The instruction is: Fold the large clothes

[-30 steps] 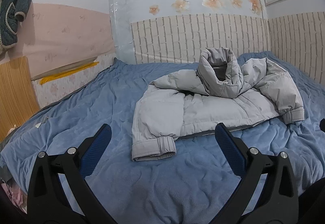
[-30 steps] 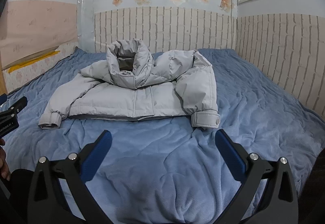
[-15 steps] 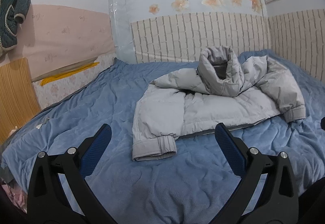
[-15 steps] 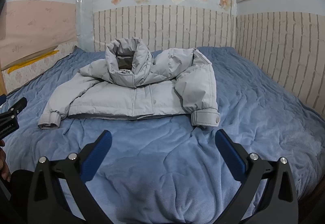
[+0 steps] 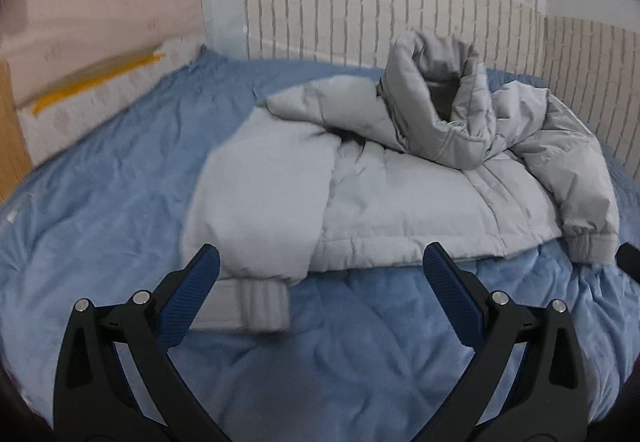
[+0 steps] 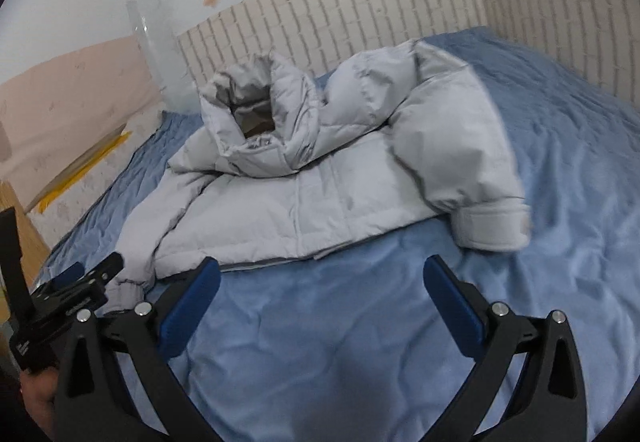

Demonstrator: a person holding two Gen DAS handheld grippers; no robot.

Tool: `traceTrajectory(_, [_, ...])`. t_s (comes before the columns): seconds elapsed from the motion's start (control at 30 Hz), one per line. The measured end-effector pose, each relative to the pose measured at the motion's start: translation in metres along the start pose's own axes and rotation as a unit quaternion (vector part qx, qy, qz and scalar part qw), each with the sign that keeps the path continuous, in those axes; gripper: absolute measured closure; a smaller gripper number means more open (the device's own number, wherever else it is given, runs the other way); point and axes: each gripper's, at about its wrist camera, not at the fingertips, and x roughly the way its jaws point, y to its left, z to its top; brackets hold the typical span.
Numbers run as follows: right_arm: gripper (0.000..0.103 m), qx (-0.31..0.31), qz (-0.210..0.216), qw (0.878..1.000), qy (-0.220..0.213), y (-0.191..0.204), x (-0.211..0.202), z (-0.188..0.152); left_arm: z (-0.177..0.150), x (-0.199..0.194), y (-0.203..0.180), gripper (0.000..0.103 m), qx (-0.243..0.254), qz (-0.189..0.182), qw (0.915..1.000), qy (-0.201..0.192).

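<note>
Presently both grippers are spread wide and hold nothing. The left gripper (image 5: 320, 270) hangs low over the near part of the bed (image 5: 100, 201), its fingers framing the near cuff (image 5: 248, 306) of one sleeve; the left-hand blue pad looks to be at or over the cuff's end, though contact cannot be confirmed. The right gripper (image 6: 320, 282) sits over bare blanket just short of the hem, with the other cuff (image 6: 494, 226) off beyond its right finger and not touched.

Judged from this, each gripper is lined up on its own sleeve so that both sleeves can be taken and folded inward; no fold has yet been made.

The jacket (image 5: 400, 201), a grey padded one, lies roughly mid-bed, front upward, closer to the head wall (image 5: 360, 13) than to the near edge. Its hem (image 6: 280, 260) runs parallel to the near edge and faces the grippers. The sleeves drape down either side of the body, cuffs pointing toward the near edge, which leaves them the easiest parts to reach.

Long axis: as laid, the jacket is wider than it is deep, so its long dimension runs side to side across the bed. The collar-to-hem line points from the head wall toward the near edge.

Farthest off, the collar (image 6: 256, 121) stands up as a stiff open tube and slumps forward onto the chest. It will probably need flattening before a tidy fold is possible.
</note>
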Motion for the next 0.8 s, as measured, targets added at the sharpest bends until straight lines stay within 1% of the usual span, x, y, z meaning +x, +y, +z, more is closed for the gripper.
traceTrajectory(0.03, [0.002,-0.011,-0.010,1.000,0.001,0.001,0.014,0.003,0.000,0.015,-0.002,0.003,0.000,0.003,1.0000,0.006])
traceTrajectory(0.1, [0.002,-0.026,-0.025,0.999,0.014,-0.003,0.038,0.009,-0.003,0.036,-0.010,0.003,0.016,0.015,0.9997,0.013])
traceTrajectory(0.13, [0.002,-0.036,-0.033,0.999,0.018,-0.009,0.056,0.015,-0.005,0.055,-0.018,0.003,0.038,0.029,0.9984,0.029])
traceTrajectory(0.17, [0.002,-0.048,-0.042,0.998,0.017,-0.015,0.071,0.022,-0.007,0.069,-0.023,0.003,0.049,0.039,0.9970,0.045])
traceTrajectory(0.2, [0.002,-0.055,-0.049,0.997,0.017,-0.020,0.083,0.027,-0.007,0.082,-0.026,0.003,0.053,0.045,0.9959,0.057])
traceTrajectory(0.23, [0.002,-0.064,-0.062,0.996,0.017,-0.029,0.101,0.037,-0.007,0.090,-0.027,0.003,0.053,0.046,0.9957,0.060])
traceTrajectory(0.27, [0.002,-0.071,-0.074,0.995,0.018,-0.037,0.116,0.045,-0.005,0.099,-0.028,0.003,0.052,0.050,0.9956,0.060])
traceTrajectory(0.33, [0.002,-0.075,-0.095,0.992,0.020,-0.053,0.141,0.056,0.000,0.109,-0.025,0.003,0.051,0.057,0.9959,0.048])
traceTrajectory(0.37, [0.001,-0.075,-0.112,0.991,0.018,-0.063,0.152,0.060,0.004,0.112,-0.022,0.003,0.053,0.063,0.9960,0.033])
traceTrajectory(0.4, [0.001,-0.072,-0.121,0.990,0.017,-0.072,0.160,0.061,0.008,0.116,-0.018,0.003,0.061,0.081,0.9947,0.020])
traceTrajectory(0.43, [0.001,-0.063,-0.130,0.989,0.021,-0.084,0.166,0.059,0.012,0.126,-0.011,0.003,0.070,0.122,0.9900,0.013])
traceTrajectory(0.47, [0.001,-0.047,-0.129,0.990,0.023,-0.094,0.169,0.057,0.014,0.135,-0.004,0.003,0.065,0.146,0.9870,0.018])
traceTrajectory(0.5, [0.001,-0.030,-0.119,0.992,0.024,-0.102,0.169,0.056,0.016,0.145,0.007,0.003,0.049,0.157,0.9859,0.030])
traceTrajectory(0.53, [0.001,-0.013,-0.102,0.994,0.024,-0.110,0.167,0.057,0.016,0.156,0.017,0.003,0.027,0.158,0.9861,0.045])
traceTrajectory(0.57, [0.001,-0.010,-0.096,0.995,0.024,-0.112,0.166,0.058,0.015,0.165,0.026,0.003,0.009,0.148,0.9872,0.059])
traceTrajectory(0.6, [0.001,-0.014,-0.097,0.995,0.026,-0.111,0.167,0.059,0.015,0.169,0.026,0.003,0.011,0.157,0.9855,0.064])
traceTrajectory(0.7, [0.001,-0.031,-0.113,0.992,0.041,-0.101,0.172,0.058,0.012,0.168,0.012,0.003,0.045,0.180,0.9808,0.059])
traceTrajectory(0.8, [0.001,-0.045,-0.114,0.991,0.051,-0.086,0.166,0.057,0.007,0.160,0.001,0.003,0.067,0.171,0.9819,0.046])
